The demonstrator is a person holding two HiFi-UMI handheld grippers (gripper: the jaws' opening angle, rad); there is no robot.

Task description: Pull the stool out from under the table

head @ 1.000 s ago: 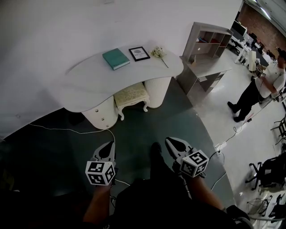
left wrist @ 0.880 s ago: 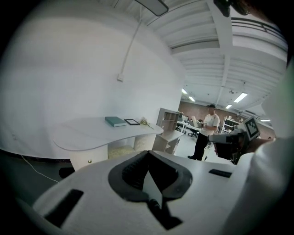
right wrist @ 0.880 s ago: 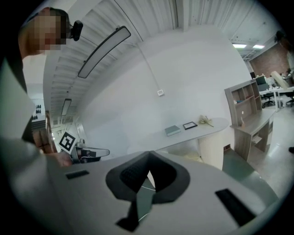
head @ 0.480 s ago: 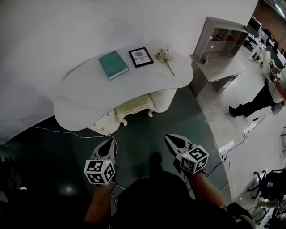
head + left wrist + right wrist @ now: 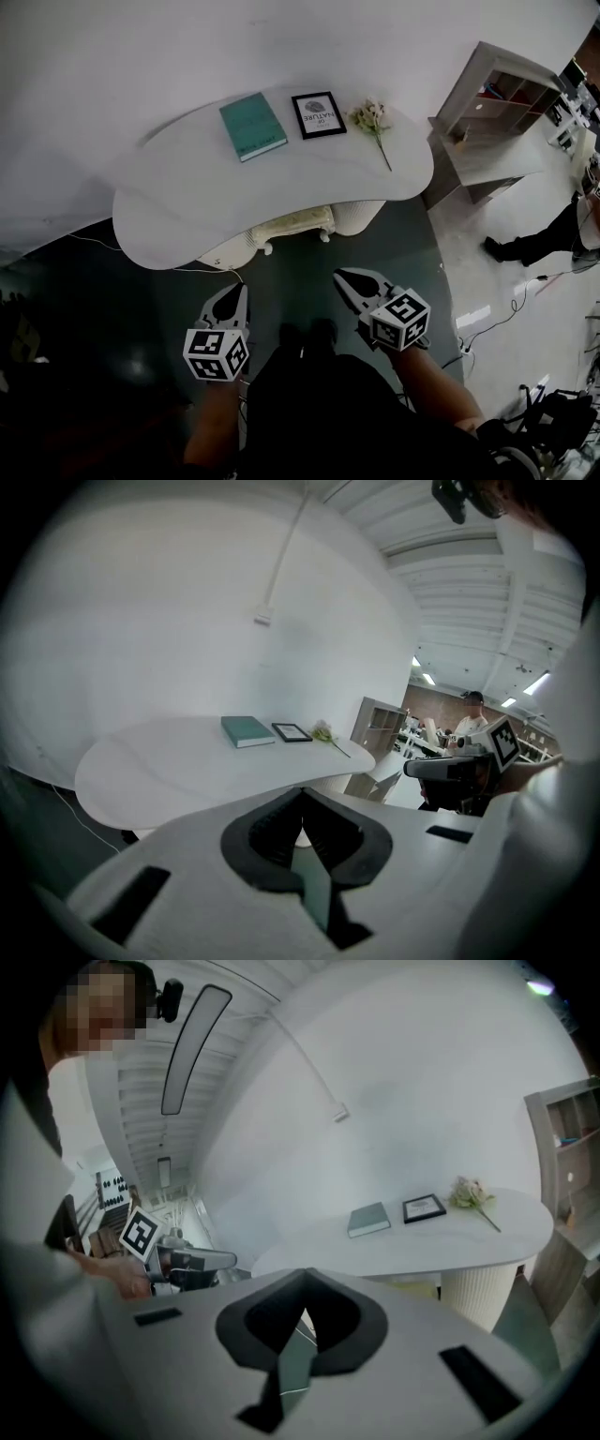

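Note:
A cream stool (image 5: 292, 225) with carved legs stands tucked under the white kidney-shaped table (image 5: 178, 202); only its front edge shows in the head view. My left gripper (image 5: 240, 291) hangs shut and empty over the dark floor, a short way in front of the table's edge. My right gripper (image 5: 339, 277) is shut and empty too, level with it on the right. Each gripper view looks over shut jaws at the table top (image 5: 169, 766) (image 5: 450, 1241); the stool is hidden there.
On the table lie a teal book (image 5: 252, 126), a framed picture (image 5: 318, 114) and a flower sprig (image 5: 373, 122). A ribbed white pedestal (image 5: 361, 216) flanks the stool. A thin cable (image 5: 103, 248) crosses the floor. A grey shelf unit (image 5: 497, 112) and a standing person (image 5: 553, 234) are at right.
Both grippers and the view have closed in on the table, which now sits nearer and lower in the head view. The stool is more hidden under the top. Both jaws stayed shut.

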